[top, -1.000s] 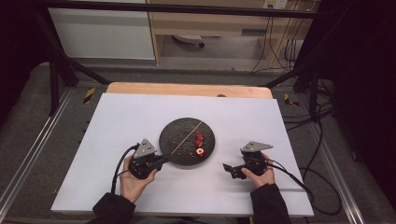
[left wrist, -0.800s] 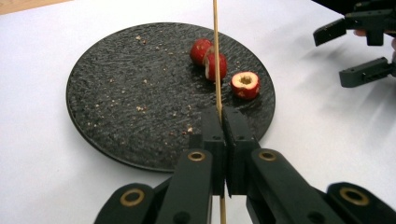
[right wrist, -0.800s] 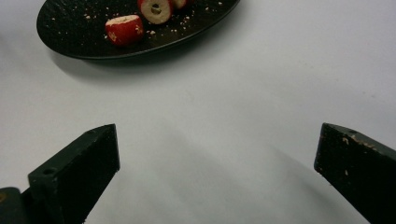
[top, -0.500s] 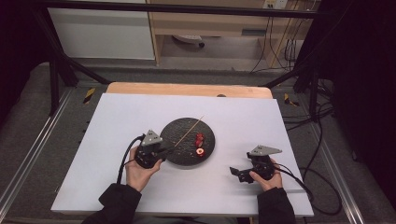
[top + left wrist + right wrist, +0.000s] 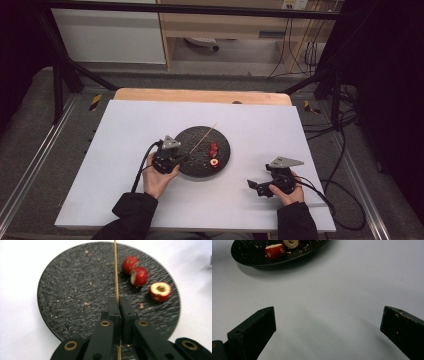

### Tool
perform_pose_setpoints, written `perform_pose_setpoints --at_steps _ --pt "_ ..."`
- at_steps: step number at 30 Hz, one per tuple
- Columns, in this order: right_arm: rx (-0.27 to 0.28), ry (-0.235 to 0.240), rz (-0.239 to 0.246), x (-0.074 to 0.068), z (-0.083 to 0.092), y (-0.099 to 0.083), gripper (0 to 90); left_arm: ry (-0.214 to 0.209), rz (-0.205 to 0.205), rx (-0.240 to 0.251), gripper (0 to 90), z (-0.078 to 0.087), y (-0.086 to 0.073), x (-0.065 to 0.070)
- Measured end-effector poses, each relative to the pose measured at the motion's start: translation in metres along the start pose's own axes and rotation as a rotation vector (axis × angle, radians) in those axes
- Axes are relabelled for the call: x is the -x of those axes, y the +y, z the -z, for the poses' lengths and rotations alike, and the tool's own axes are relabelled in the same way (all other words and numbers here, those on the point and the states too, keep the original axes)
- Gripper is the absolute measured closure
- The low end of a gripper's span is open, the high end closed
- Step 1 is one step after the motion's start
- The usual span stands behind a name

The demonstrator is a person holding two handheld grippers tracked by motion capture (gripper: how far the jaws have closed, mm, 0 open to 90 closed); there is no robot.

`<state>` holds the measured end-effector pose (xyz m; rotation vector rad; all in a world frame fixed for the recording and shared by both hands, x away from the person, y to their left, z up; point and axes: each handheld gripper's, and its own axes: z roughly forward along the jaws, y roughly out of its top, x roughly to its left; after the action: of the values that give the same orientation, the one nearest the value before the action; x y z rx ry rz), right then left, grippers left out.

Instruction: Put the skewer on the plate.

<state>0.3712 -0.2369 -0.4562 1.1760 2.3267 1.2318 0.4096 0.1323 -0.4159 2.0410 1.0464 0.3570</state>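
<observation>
1. Left gripper: jaws pressed together on a thin wooden skewer, pinching it near its lower end. Held low over the near-left rim of the black plate, in the person's left hand. Grip so close to the end probably leaves most of the stick free for spearing fruit.

2. Skewer: running from the pinch across the plate towards its far edge, tip just past the rim in the high view. Bare along the visible length; nothing threaded on it. Whether the shaft rests on the plate or rides just above it cannot be told.

3. Fruit pieces: three red rounds, one showing a pale hollowed core, grouped on the right half of the plate, just beside the skewer line but apart from it. Crumbs scattered over the plate surface.

4. Plate: near the middle of the tabletop, slightly towards the near edge. Appears placed within easy reach of both hands.

5. Right gripper: jaws spread wide, holding nothing, low over bare tabletop towards the near-right corner, well apart from the plate. Pointed towards the plate; judged to be standing by to fetch a fruit piece.

6. Assessment: threading not yet begun. Next move calls for bringing a fruit piece to the skewer tip while the left pinch stays firm.
</observation>
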Motion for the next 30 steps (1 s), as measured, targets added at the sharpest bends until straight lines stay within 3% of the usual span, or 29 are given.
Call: perform_pose_setpoints --at_steps 13,24,30 --pt "-0.002 0.007 0.000 0.000 -0.001 0.000 1.1 0.072 0.000 -0.053 87.9 -0.021 -0.002 0.001" --pt "-0.006 0.012 -0.006 0.000 -0.001 0.000 1.2 0.091 0.000 -0.073 87.5 -0.026 -0.004 0.001" --pt "-0.006 0.012 -0.008 0.000 -0.001 0.000 1.2 0.070 0.002 -0.066 83.7 -0.024 -0.004 -0.001"
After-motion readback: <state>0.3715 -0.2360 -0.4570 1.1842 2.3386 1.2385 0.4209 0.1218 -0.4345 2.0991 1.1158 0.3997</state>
